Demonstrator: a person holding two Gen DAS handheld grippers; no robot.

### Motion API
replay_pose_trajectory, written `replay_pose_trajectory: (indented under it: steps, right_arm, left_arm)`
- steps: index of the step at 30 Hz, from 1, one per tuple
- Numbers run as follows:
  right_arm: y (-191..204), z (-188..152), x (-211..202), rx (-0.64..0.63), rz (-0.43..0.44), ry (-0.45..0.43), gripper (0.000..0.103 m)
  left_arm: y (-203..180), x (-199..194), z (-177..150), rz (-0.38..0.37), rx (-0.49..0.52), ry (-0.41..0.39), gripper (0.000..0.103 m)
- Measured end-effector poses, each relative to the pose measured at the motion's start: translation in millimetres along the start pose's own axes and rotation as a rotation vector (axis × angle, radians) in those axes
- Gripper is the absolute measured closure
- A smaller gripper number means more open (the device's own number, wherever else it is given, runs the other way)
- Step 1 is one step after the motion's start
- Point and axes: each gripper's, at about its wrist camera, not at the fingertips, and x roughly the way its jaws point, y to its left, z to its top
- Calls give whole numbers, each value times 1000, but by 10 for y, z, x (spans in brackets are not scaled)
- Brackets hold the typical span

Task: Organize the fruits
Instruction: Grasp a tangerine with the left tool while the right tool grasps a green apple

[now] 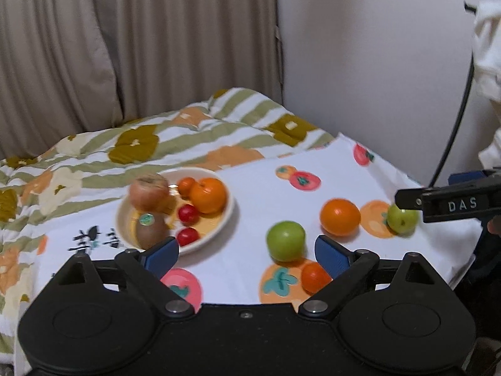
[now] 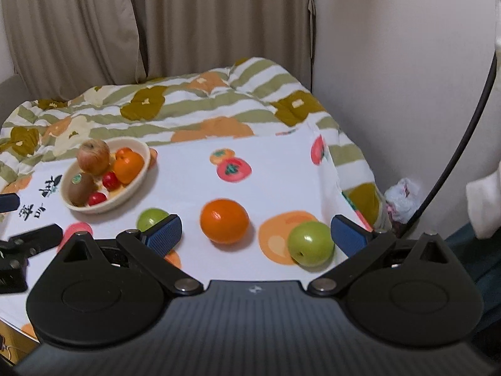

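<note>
Evidently sorting loose fruit into the cream ceramic bowl (image 2: 142, 169), already loaded with apple, kiwi and oranges. Left gripper (image 1: 247, 252) spread wide, empty, lined up toward the near round green fruit (image 1: 285, 240). Right gripper (image 2: 256, 233) likewise gaping, unloaded, facing the loose orange (image 2: 224, 221) on the white fruit-print cloth (image 2: 275, 169).

Both grippers same build. Left gripper (image 1: 246, 252): matte black body, two round discs on the housing, silver pivot bolts, black linkage arms, blue ribbed pads (image 1: 332, 255) on the jaws. Small screw at centre of the body. Right gripper (image 2: 256, 234): same black shell, ribbed grey top plate with a small logo, textured blue pads (image 2: 164, 233). Its side shows white "DAS" lettering in the left view. Black cable (image 2: 463, 144) runs up on the right. White sleeve (image 2: 483, 202) beside it.
</note>
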Motion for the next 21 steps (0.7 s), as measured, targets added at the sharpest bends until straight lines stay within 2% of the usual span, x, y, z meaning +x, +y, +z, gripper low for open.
replay_pose_trajectory:
  steps: [6,11,15,21]
  right_arm:
    - [-134,-134,236,-18,-34,14,0]
    - [-227,-234,401,-47,-26,38,0]
    - [-302,-278,556,-30,16,80,0]
    - [-318,-314,674,-46,17,80,0]
  left_arm:
    - [-346,333,-93,-17,40,59,7]
    - [-538,577,-176,-37,70,103,8]
    - [-632,742,-234,-41,55,148,19]
    - [-719,906,-302,-31,48,203,33]
